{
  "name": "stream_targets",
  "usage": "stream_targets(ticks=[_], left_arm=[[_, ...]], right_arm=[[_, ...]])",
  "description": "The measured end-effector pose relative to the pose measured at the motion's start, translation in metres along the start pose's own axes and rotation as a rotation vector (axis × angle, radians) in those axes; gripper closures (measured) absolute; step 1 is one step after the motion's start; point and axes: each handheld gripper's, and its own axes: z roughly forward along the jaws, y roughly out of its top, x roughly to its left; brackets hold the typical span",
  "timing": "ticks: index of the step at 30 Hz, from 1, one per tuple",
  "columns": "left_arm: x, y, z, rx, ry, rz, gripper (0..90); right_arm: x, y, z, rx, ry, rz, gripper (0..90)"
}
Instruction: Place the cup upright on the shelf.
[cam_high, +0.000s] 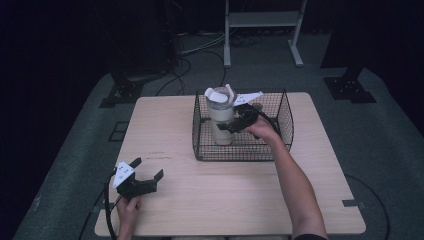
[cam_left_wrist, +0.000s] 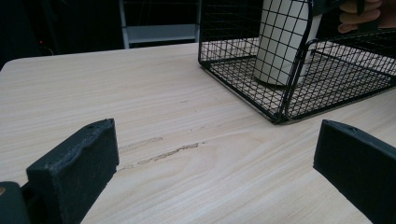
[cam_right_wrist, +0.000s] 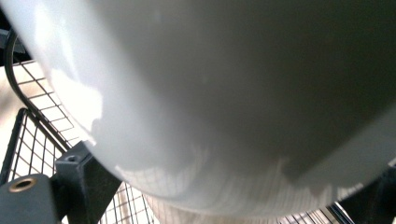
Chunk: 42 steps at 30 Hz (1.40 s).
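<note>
- The left gripper (cam_high: 148, 169) rests on the table (cam_high: 240, 200) near its front left corner, jaws wide and empty, well apart from the basket (cam_high: 280, 150).
- A tall white bottle (cam_high: 220, 120) stands upright inside the basket.
- The right gripper (cam_high: 235, 121) is nearer, at the bottle's right side; from here its jaws look closed around it.

Left tongs (cam_left_wrist: 215, 172) open above wooden table (cam_left_wrist: 140, 102); white cylinder (cam_left_wrist: 282, 42) upright inside wire basket (cam_left_wrist: 280, 112)

Dim high view with dark surroundings; the white container (cam_right_wrist: 224, 93) looms blurred, with soft glare at its left.
</note>
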Motion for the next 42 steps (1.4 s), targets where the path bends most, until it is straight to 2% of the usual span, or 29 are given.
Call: stream_targets(ticks=[5, 16, 24, 42], left_arm=[[0.000, 0.000, 0.000, 0.004, 0.003, 0.004, 0.0], [-0.001, 0.000, 0.000, 0.001, 0.004, 0.002, 0.0], [-0.001, 0.000, 0.001, 0.004, 0.006, 0.001, 0.0], [-0.002, 0.000, 0.002, 0.012, 0.011, 0.007, 0.0]], right_arm=[[0.000, -0.003, -0.008, 0.014, -0.002, -0.007, 7.7], [0.003, -0.002, -0.013, 0.040, -0.010, -0.020, 8.1], [0.004, -0.001, -0.021, 0.030, -0.012, -0.015, 8.7], [0.009, 0.003, -0.053, 0.060, -0.035, -0.003, 8.8]])
